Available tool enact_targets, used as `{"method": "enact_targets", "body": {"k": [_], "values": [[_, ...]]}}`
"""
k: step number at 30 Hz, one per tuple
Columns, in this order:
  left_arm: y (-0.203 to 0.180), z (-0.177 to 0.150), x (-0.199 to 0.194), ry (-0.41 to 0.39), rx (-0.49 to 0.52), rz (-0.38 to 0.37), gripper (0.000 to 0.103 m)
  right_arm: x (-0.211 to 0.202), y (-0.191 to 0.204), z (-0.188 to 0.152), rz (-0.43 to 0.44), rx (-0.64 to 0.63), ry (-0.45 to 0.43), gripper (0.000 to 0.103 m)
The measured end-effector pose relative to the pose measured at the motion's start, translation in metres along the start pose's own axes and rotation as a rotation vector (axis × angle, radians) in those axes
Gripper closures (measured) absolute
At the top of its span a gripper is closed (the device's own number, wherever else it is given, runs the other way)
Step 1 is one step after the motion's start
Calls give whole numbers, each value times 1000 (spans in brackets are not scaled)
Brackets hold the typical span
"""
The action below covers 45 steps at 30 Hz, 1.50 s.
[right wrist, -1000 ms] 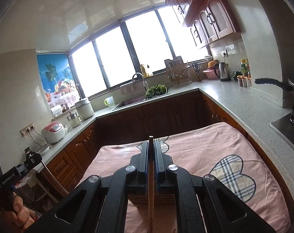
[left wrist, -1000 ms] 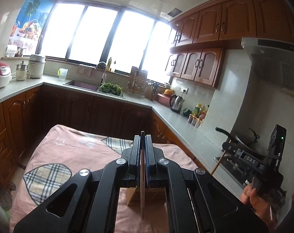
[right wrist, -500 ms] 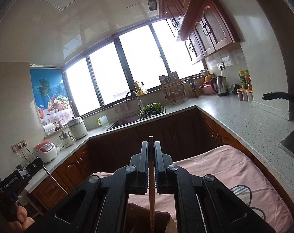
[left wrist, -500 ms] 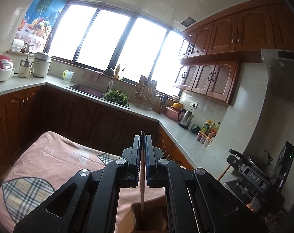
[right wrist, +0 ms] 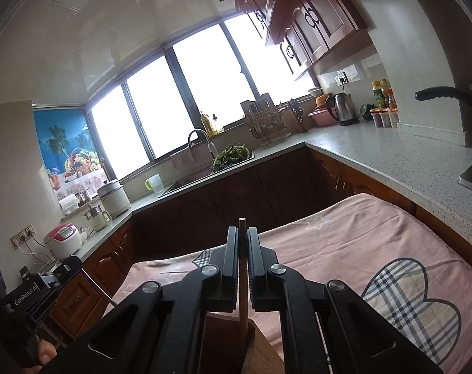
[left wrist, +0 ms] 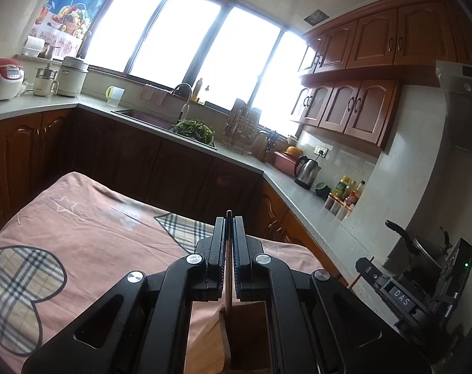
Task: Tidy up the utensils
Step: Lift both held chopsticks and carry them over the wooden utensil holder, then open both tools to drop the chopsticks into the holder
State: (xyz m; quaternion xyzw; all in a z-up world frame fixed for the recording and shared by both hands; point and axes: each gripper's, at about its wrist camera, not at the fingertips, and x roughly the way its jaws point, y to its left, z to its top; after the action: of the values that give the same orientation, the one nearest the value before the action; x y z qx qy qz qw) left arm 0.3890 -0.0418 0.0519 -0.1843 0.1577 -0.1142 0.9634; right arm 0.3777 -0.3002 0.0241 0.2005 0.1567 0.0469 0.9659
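Note:
My left gripper (left wrist: 229,221) is shut on a thin wooden chopstick (left wrist: 228,283) that stands upright between the fingers; its lower end reaches into a wooden utensil box (left wrist: 247,336) just below. My right gripper (right wrist: 242,233) is shut on another wooden chopstick (right wrist: 243,299), also upright, its lower end inside the same wooden box (right wrist: 233,342). Each gripper shows in the other's view: the right one at the far right of the left wrist view (left wrist: 401,290), the left one at the lower left of the right wrist view (right wrist: 33,286).
The box stands on a table under a pink cloth (left wrist: 89,237) with plaid hearts (right wrist: 413,299). Dark wood cabinets and a grey counter (right wrist: 391,155) surround it, with a sink (left wrist: 142,115), a kettle (left wrist: 306,170), a rice cooker (left wrist: 4,78) and a pan (left wrist: 422,246).
Both grippers have come down with their chopsticks, whose lower ends now sit deeper in the wooden box. Both views tilted up, then back down a little.

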Motion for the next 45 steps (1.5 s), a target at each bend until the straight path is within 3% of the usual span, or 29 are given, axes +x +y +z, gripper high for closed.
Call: {"method": "enact_targets", "body": {"k": [18,22,23,24,28,30,38,45], "values": [[-6,-5,8,79,57,-8,99,9,-3,-4,-19,-5,89,91],[-5,-4,4,82,53,-3,79,8,-7,-3,-19,16,108,82],[-5,-3,3,79,52,1,75,7,-9,-3,-15,25,110,68],[-5,-2,1,78,50,2,63,5,-10,-3,-12,32,106,51],[-4,0,-10,77,40,15,26,-5,-12,-2,-3,48,109,37],[-1,-1,-19,77,32,29,14,-11,-13,-3,22,65,117,17],[9,-11,-54,160,35,77,9,-51,-15,-10,50,84,149,13],[14,-24,-91,230,42,61,9,-93,-10,-17,65,62,184,13]]}}
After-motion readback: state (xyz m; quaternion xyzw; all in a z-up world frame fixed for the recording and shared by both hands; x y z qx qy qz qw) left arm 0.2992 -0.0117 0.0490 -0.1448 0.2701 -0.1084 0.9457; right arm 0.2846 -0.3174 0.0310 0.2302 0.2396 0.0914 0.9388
